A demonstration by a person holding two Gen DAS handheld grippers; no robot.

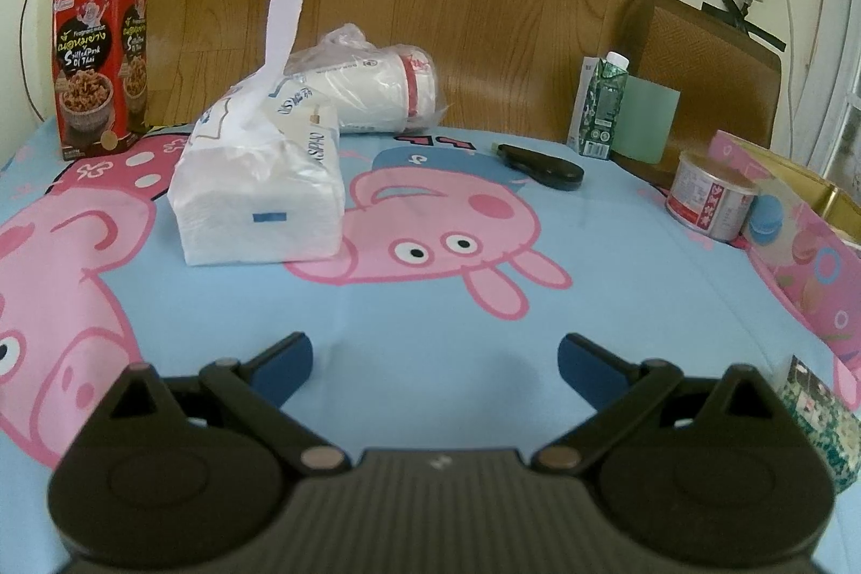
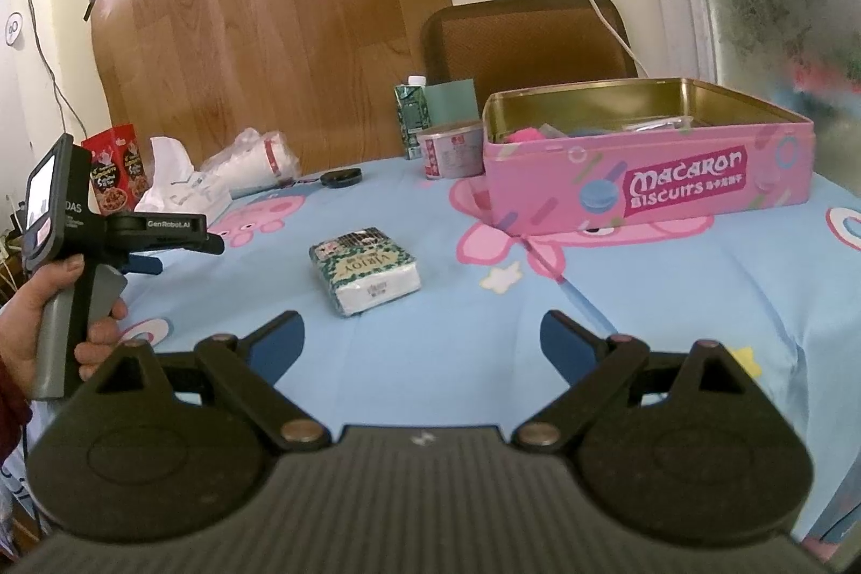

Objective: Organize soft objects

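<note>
A small green-patterned tissue pack [image 2: 366, 270] lies on the blue cartoon tablecloth, a short way ahead of my right gripper [image 2: 422, 340], which is open and empty. The pack's edge shows at the right of the left wrist view [image 1: 818, 418]. A large white tissue pack [image 1: 261, 192] with a sheet sticking up lies ahead-left of my left gripper [image 1: 436, 359], which is open and empty. The left gripper also shows in the right wrist view [image 2: 145, 264], held by a hand. An open pink Macaron tin [image 2: 646, 176] stands at the right with items inside.
A bagged stack of paper cups [image 1: 376, 90] lies behind the large pack. A red snack box [image 1: 99, 57] stands far left. A black flat object [image 1: 543, 165], a green carton [image 1: 605, 106] and a small can [image 1: 707, 195] sit at the back. A chair [image 2: 527, 41] stands behind the table.
</note>
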